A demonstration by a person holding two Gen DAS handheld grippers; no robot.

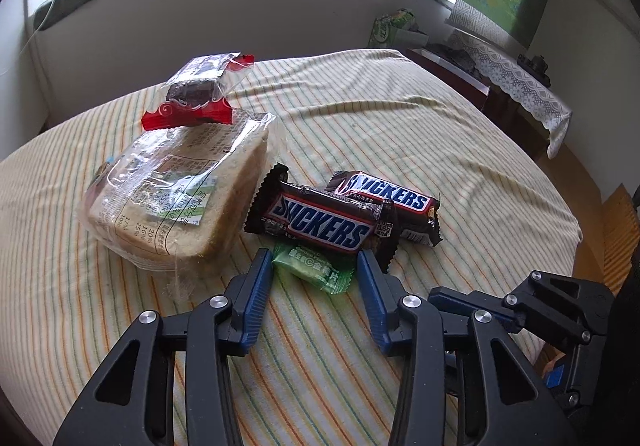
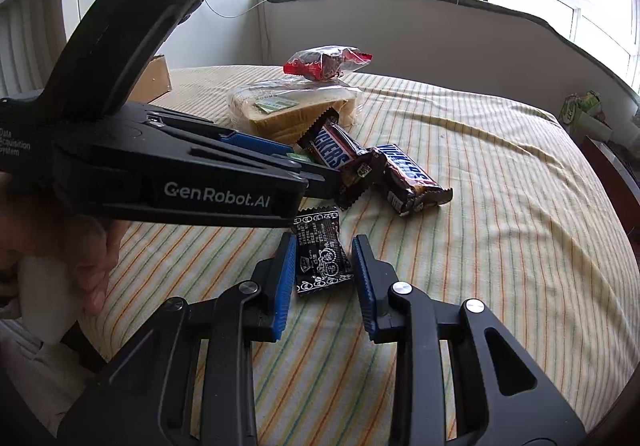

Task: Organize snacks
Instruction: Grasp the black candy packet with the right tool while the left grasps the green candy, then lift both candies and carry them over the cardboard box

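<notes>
My left gripper (image 1: 314, 272) straddles the green candy (image 1: 316, 270), jaws unclenched; my right gripper (image 2: 324, 266) clamps the black packet (image 2: 322, 260).

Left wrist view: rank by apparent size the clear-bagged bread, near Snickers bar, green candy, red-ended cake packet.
1. Clear-bagged sliced bread, clearly largest.
2. Near brown Snickers bar.
3. Red-ended clear cake packet; it lies farther from the camera, so its gap to the Snickers bar is unsure.
4. Green-wrapped candy, smallest, though nearest.
</notes>
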